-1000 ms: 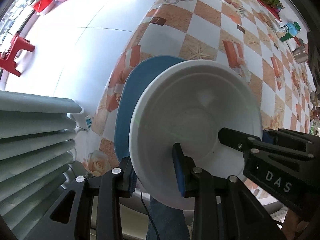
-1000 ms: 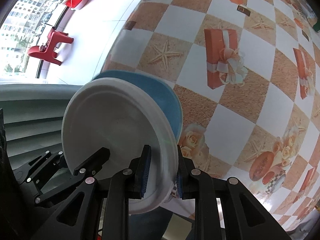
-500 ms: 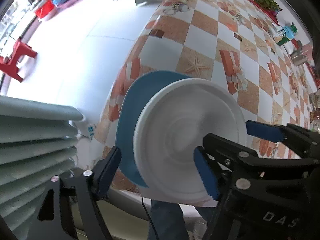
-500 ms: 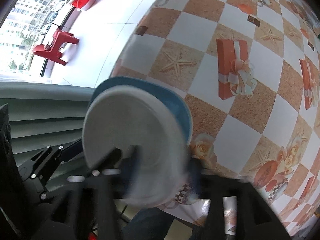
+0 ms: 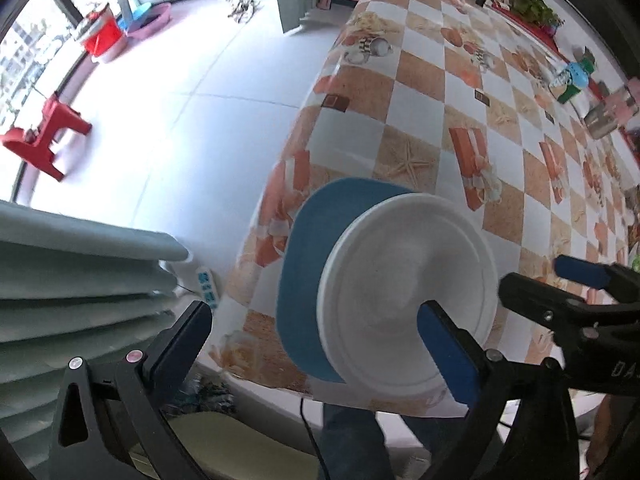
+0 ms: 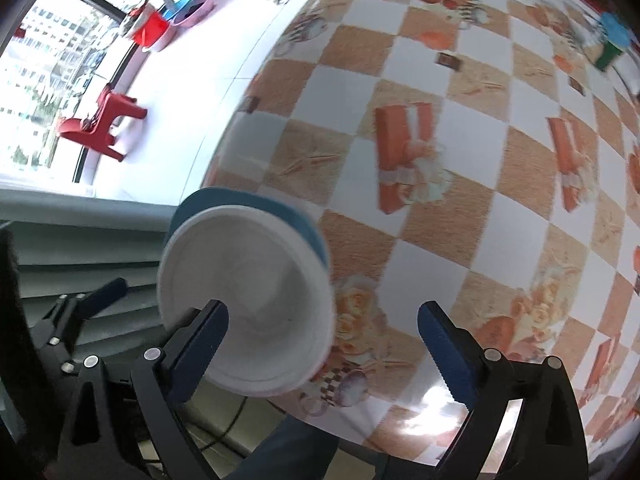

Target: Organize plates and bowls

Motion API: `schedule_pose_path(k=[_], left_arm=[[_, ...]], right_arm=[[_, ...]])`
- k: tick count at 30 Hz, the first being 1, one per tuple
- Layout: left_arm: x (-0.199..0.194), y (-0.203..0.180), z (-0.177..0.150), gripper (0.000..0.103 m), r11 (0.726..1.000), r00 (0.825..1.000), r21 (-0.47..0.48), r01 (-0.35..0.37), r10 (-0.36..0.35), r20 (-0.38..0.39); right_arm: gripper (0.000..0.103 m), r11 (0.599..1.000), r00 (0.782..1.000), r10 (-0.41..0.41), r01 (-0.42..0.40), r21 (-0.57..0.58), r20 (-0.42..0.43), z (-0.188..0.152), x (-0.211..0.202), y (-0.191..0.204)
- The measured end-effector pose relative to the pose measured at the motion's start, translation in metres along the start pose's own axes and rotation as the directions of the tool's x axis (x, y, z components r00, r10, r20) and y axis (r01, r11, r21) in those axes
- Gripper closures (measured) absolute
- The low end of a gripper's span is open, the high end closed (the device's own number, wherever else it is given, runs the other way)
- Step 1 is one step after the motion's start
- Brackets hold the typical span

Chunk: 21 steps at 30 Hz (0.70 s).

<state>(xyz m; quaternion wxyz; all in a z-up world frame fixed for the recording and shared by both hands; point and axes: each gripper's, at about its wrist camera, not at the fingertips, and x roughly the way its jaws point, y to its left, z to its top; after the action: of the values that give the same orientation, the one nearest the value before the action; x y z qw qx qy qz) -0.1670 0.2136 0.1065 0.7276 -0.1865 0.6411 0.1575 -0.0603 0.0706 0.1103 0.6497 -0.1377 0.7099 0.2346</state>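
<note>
White bowl (image 5: 408,304), seen from above, rests on a blue plate (image 5: 304,276) near the corner of the surface (image 5: 440,128), which is covered by a checked cloth printed with starfish and gift boxes. We see the bowl sitting toward one side of the plate, so that a broad blue crescent shows beyond its rim. In the right wrist view the same bowl (image 6: 248,292) hides most of the plate (image 6: 256,204).

Left gripper (image 5: 320,340): its jaws have just been opening and now stand wide, one blue pad beside the plate over the surface's edge, the other over the bowl's inside; neither pad presses on the rim. Right gripper (image 6: 324,340): its jaws have likewise just been opening and stand wide, one pad above the bowl, the other above bare cloth, with the bowl's near wall between them but free. Each gripper appears at the margin of the other's view.

Beyond the surface we note a pale tiled floor (image 5: 168,128), a red stool (image 5: 40,140), a red bucket (image 5: 102,36) with basins beside it, and grey-green pleated fabric (image 5: 72,280) at the left.
</note>
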Motion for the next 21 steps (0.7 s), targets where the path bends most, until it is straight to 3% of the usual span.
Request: schedule_pose_path(k=[3, 21], left_arm=[[-0.004, -0.003, 0.000, 0.000, 1.000, 1.000, 0.013, -0.006, 0.006, -0.006], [-0.005, -0.018, -0.014, 0.000, 0.997, 0.999, 0.075, -0.025, 0.027, -0.039]], right_arm=[[0.001, 1.000, 1.000, -0.014, 0.014, -0.001, 0.010, -0.005, -0.006, -0.007], [0.001, 0.997, 1.000, -0.011, 0.012, -0.077, 0.014, -0.010, -0.014, 0.020]])
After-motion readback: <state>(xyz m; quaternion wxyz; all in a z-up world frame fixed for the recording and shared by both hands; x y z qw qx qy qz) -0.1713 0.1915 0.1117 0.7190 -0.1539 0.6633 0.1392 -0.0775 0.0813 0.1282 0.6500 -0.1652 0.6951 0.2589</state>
